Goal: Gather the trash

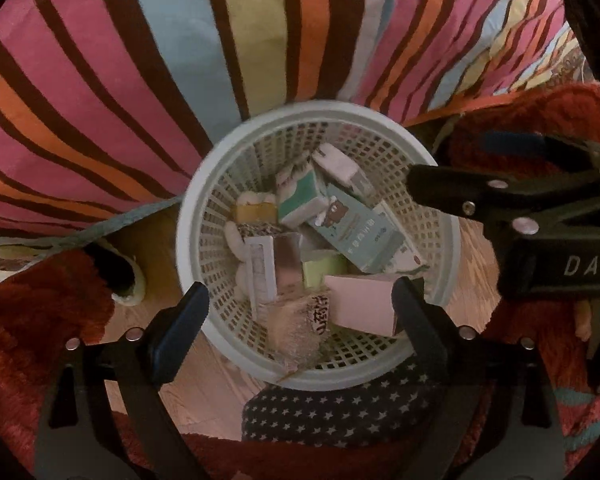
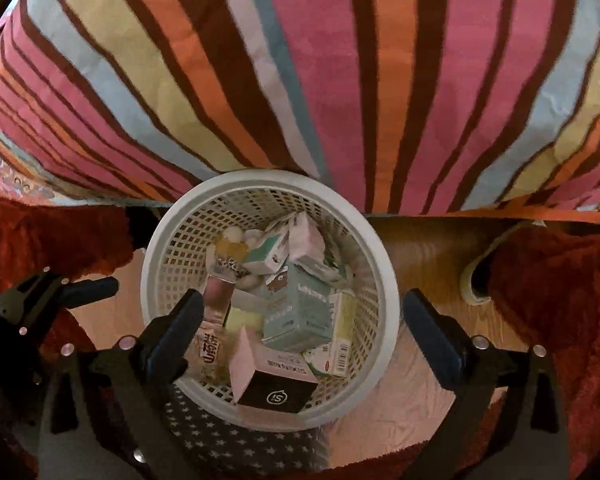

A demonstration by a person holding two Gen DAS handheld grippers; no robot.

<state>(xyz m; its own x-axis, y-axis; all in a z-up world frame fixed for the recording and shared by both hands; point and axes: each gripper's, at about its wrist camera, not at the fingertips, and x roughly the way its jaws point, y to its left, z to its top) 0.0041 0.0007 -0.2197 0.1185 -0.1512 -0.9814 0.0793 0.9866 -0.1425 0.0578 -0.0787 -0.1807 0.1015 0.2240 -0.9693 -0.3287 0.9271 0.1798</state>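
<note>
A round white mesh trash basket stands on the wood floor, seen from above in both views; its rim shows in the right wrist view. It holds several cartons and wrappers: a teal bear carton, a pink box with a black end, a snack wrapper. My left gripper hovers open and empty above the basket. My right gripper is open and empty above it too, and it shows at the right in the left wrist view.
A striped bedspread hangs behind the basket. Red shaggy rugs lie on both sides. A star-patterned dark cloth lies in front of the basket. A slipper sits on the floor.
</note>
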